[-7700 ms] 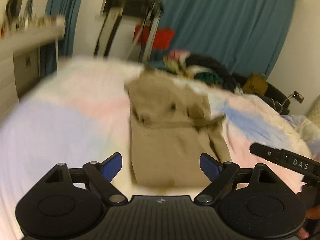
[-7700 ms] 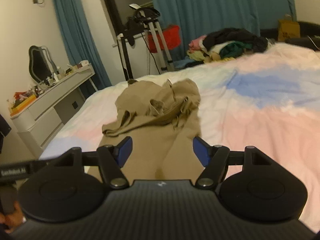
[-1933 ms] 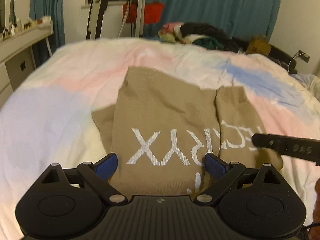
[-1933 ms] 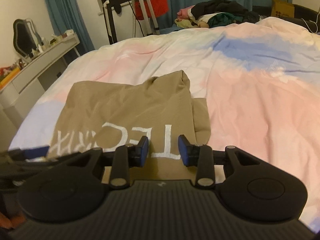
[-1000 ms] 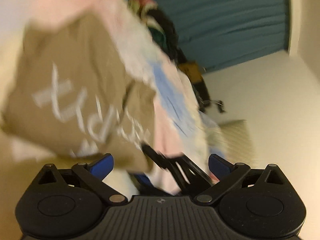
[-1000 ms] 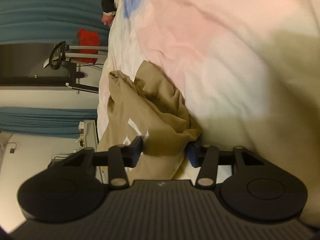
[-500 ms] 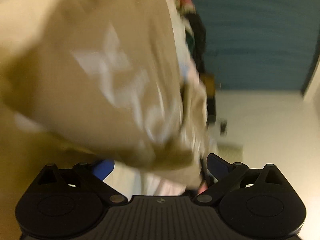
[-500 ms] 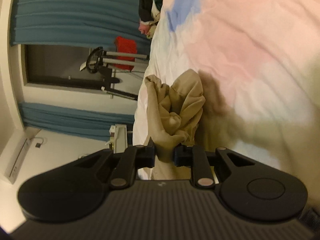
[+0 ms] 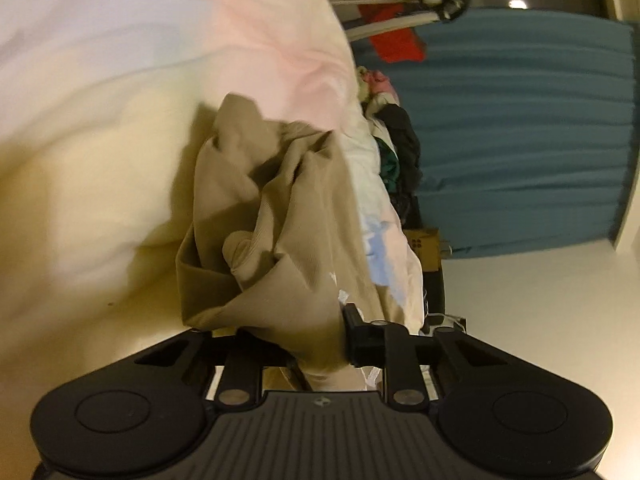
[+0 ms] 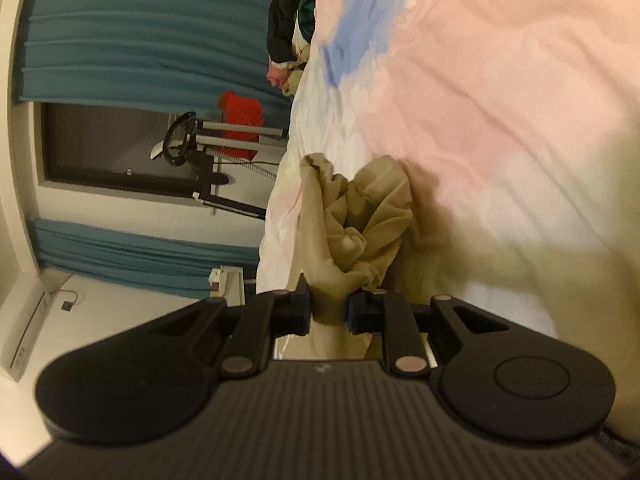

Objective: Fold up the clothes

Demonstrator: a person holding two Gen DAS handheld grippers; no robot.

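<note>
Now both views are rolled onto their side, so the bed (image 9: 120,128) runs up the frame instead of across it. The left tongs (image 9: 296,340) are clamped on a thick bunch of the tan garment (image 9: 272,216); cloth fills the gap and hides the near finger, while the far finger presses against the fabric from the other side. From that grip the garment hangs crumpled in deep folds above the pastel duvet, with a trace of white lettering showing near its edge. The right tongs (image 10: 328,312) are likewise closed down to a narrow gap around another gathered part of the same tan garment (image 10: 352,232), the cloth squeezed between the two dark fingers (image 10: 298,312) and bunching into rounded lobes just beyond them. A shadow of the garment falls on the pink, white and blue duvet (image 10: 500,100) beside it. At the far end of the bed lies a pile of clothes (image 10: 288,32), dark and green with a bit of pink. Behind it hang teal curtains (image 9: 520,120), and near them stand a metal rack (image 10: 224,136) and something red (image 10: 242,116).
</note>
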